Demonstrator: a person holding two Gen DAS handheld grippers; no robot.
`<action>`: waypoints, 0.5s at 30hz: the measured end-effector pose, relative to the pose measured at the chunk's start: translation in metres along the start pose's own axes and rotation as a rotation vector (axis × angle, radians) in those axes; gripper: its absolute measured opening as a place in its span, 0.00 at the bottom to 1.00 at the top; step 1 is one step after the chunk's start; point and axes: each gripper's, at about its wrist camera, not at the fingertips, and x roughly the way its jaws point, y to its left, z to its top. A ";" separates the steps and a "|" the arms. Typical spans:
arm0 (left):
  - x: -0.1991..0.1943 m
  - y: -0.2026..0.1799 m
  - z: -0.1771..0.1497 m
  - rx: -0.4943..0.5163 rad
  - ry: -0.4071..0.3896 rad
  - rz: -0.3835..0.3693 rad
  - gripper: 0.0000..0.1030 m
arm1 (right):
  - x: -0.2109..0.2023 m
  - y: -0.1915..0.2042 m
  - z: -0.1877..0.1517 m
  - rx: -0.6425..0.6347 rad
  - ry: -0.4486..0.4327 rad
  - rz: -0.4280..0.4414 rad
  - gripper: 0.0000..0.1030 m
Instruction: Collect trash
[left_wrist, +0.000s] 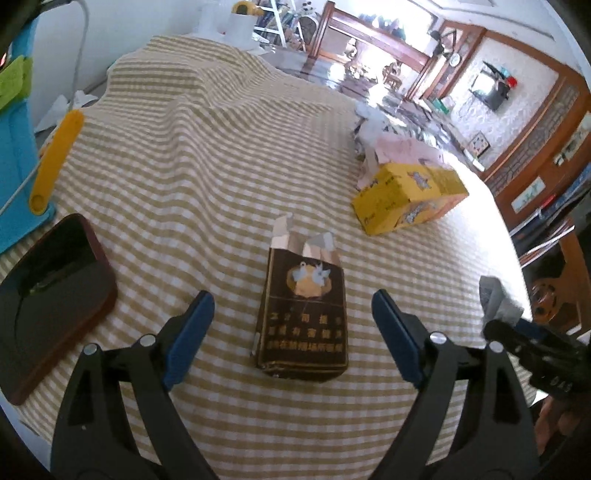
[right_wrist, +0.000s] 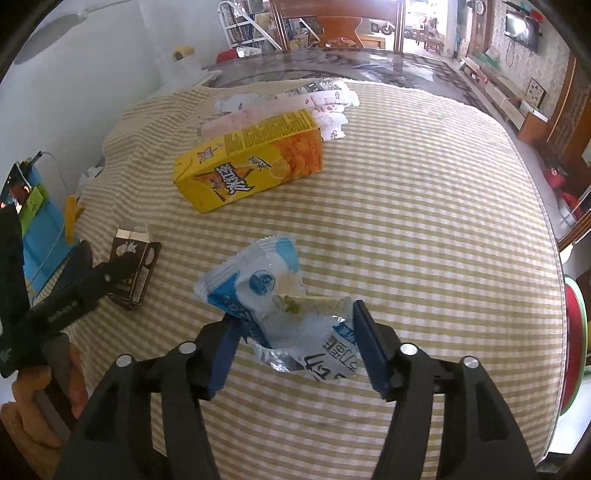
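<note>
While crinkly blue-white wrapper (right_wrist: 273, 295) sits between right gripper (right_wrist: 291, 343) pads on checked cloth (right_wrist: 424, 221), jaws spread, not pinching: film may slip out. Left gripper (left_wrist: 291, 332) spread wide around brown pack (left_wrist: 304, 314); could nudge it.

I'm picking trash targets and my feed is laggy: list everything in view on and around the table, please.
cigarette pack: 1, dark brown, torn open, lying between the left gripper's open fingers, untouched
drink carton: 1, yellow, on its side, far part of the cloth
pink-and-white wrappers: a few, just behind the carton
snack wrapper: 1, blue and white, crumpled, its near end between the right gripper's fingers
tray: 1, dark with reddish rim, left edge of table
clip: 1, yellow, beside a blue object
tablecloth: 1, beige and white check
left gripper: black, blue pads, open
right gripper: same build, open around the wrapper
</note>
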 end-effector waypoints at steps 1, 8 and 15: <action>0.001 0.000 -0.001 0.007 0.003 0.004 0.82 | 0.000 0.000 0.001 -0.001 0.003 -0.002 0.61; 0.001 -0.002 -0.005 0.049 -0.004 0.041 0.62 | 0.007 0.000 0.003 -0.009 0.016 -0.013 0.63; -0.007 -0.010 -0.006 0.086 -0.038 0.042 0.45 | -0.002 -0.003 0.003 0.009 -0.034 -0.004 0.53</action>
